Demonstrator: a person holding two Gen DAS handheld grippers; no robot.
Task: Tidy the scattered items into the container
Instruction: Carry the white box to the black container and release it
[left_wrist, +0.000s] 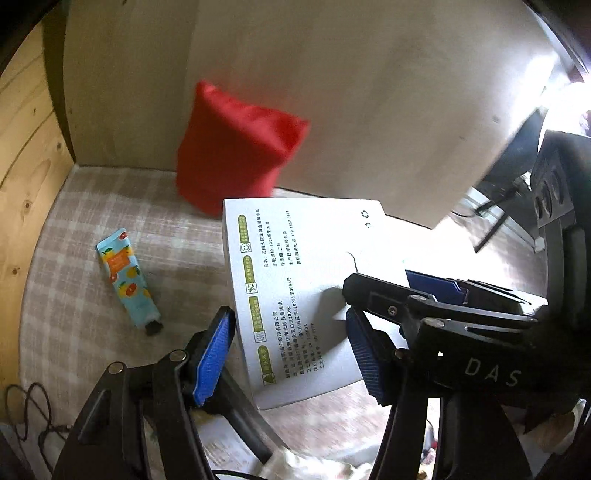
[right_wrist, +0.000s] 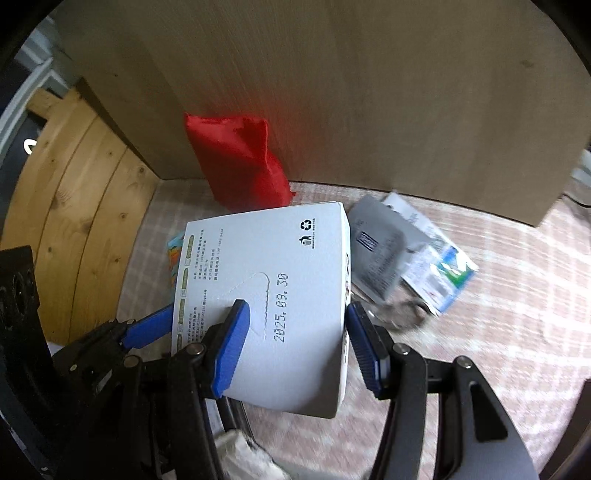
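A white printed box (left_wrist: 295, 280) (right_wrist: 288, 288) is held between both grippers above the checked cloth (left_wrist: 85, 206). My left gripper (left_wrist: 290, 356) has its blue pads against the box's two long sides. In the right wrist view only one blue finger (right_wrist: 147, 328) of it shows, at the box's left edge. My right gripper (right_wrist: 297, 350) (left_wrist: 391, 288) clamps the box's near end, one pad on its dated face and one on its side. A red cloth pouch (left_wrist: 236, 147) (right_wrist: 243, 162) leans on the back board. A blue fruit-print tube (left_wrist: 127, 277) lies flat to the left.
A tall brown board (right_wrist: 332, 92) closes the back and pale wooden planks (left_wrist: 22, 177) the left. A grey packet (right_wrist: 380, 251) and a blue-and-white packet (right_wrist: 439, 273) lie right of the box, with something dark and blurred below them. A dark cable (left_wrist: 26, 406) curls at bottom left.
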